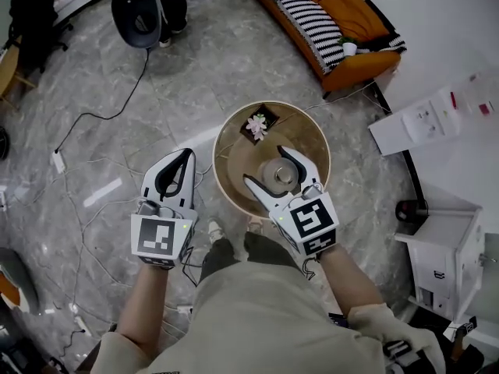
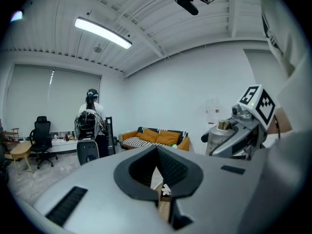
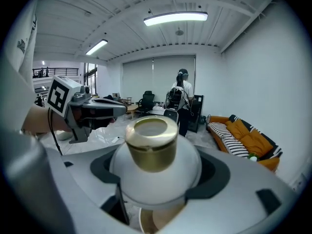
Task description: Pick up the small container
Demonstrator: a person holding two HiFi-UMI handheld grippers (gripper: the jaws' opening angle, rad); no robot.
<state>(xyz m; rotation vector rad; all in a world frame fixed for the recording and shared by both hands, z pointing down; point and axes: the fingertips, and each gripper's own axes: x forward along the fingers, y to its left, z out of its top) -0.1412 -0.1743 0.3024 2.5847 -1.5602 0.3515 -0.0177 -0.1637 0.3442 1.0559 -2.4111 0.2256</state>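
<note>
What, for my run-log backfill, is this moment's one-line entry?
right gripper: shut on small container, gold cap | left gripper: shut, empty | container: held over round table

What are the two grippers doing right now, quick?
Left gripper: closed, holding nothing.
Right gripper: closed on the small container.

We hold our left gripper (image 1: 187,156) at 9 o'clock, pointing 12, jaws together, empty. Our right gripper (image 1: 265,165) points 11, jaws clamped on the container (image 1: 279,176).
</note>
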